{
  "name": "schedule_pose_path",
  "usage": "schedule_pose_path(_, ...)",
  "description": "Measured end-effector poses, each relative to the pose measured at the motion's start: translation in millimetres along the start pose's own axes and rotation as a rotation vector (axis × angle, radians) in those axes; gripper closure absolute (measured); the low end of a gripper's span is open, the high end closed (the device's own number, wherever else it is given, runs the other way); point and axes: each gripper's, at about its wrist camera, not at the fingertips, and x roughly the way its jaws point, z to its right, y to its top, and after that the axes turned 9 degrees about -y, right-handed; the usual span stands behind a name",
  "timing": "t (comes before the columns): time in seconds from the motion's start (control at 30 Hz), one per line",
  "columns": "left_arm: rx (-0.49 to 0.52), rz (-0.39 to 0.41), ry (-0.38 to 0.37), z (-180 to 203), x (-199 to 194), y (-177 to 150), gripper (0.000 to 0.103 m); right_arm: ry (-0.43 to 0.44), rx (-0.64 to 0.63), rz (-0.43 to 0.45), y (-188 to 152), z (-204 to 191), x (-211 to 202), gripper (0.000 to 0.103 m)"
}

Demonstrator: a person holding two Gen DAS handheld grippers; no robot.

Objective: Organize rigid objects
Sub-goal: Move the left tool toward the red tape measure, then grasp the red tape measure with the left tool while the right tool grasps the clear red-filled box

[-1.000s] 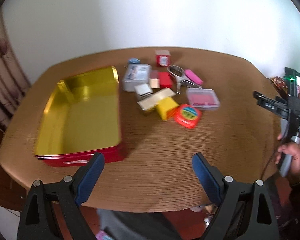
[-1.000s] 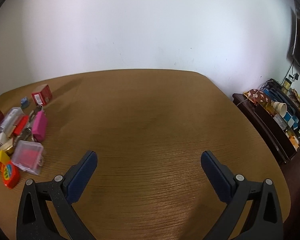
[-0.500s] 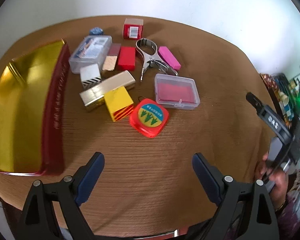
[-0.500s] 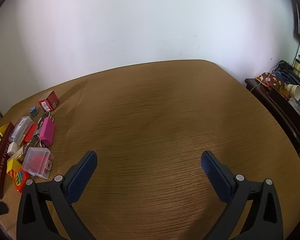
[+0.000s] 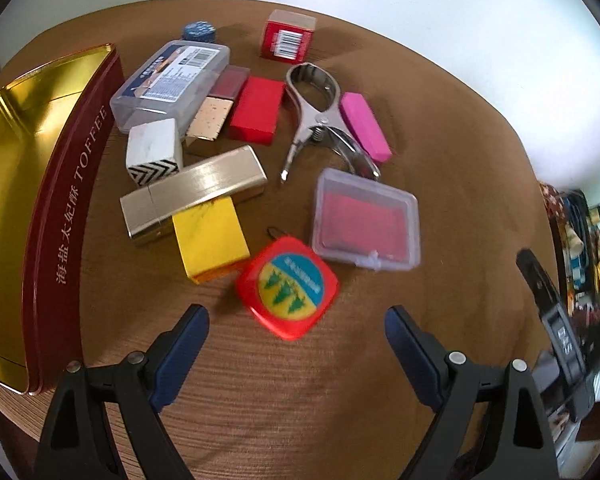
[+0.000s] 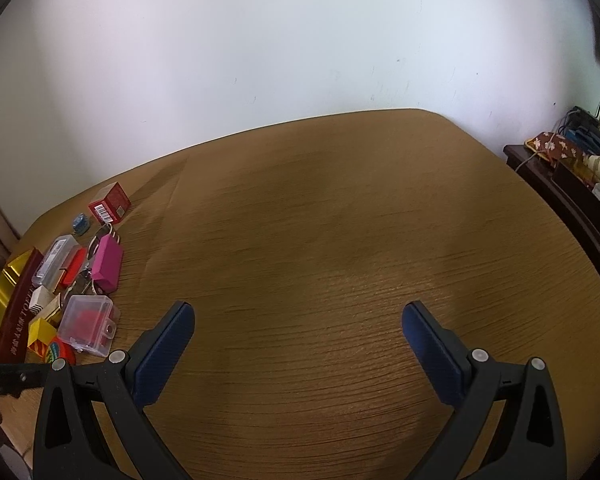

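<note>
My left gripper [image 5: 296, 320] is open just short of a red tape measure [image 5: 287, 288] with a blue and yellow label. Behind it lie a yellow block [image 5: 208, 240], a gold metal case [image 5: 192, 192], a clear box with a red insert [image 5: 366, 220], steel pliers [image 5: 320, 120], a pink block [image 5: 365, 126], a red block [image 5: 257, 110] and a clear labelled case [image 5: 172, 80]. A red toffee tin [image 5: 66, 216] with a gold inside stands open at the left. My right gripper [image 6: 298, 322] is open over bare table, with the pile [image 6: 80, 280] far to its left.
A small red carton [image 5: 288, 40] and a blue cap [image 5: 198, 31] sit at the back of the pile. The round wooden table [image 6: 340, 260] ends at a white wall. A dark sideboard [image 6: 572, 192] with clutter stands at the right. The other gripper's black body [image 5: 556, 340] shows at the right edge.
My left gripper has moved forward and down toward the pile, so the tape measure now lies just ahead of its fingers. The right gripper has tilted slightly, both stay open.
</note>
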Motion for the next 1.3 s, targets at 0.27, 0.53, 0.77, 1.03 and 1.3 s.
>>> schedule_pose_path(0.27,-0.075,0.022,0.038,-10,9,18,0.012,0.022,0.011,-0.024,0,2,5,0.0)
schedule_pose_path(0.53,-0.076,0.049,0.104,-14,9,14,0.047,0.038,0.03,-0.047,0,4,10,0.0)
schedule_pose_path(0.77,-0.017,0.05,0.091,-23,-1,-7,0.047,0.044,0.039,-0.059,-1,7,12,0.0)
schedule_pose_path(1.03,0.056,0.058,0.089,-32,-16,-33,0.047,0.12,-0.067,-0.029,0,-9,1,0.0)
schedule_pose_path(1.3,0.052,0.063,0.082,-37,-24,-46,0.047,0.371,-0.259,-0.098,-2,-76,-8,0.0)
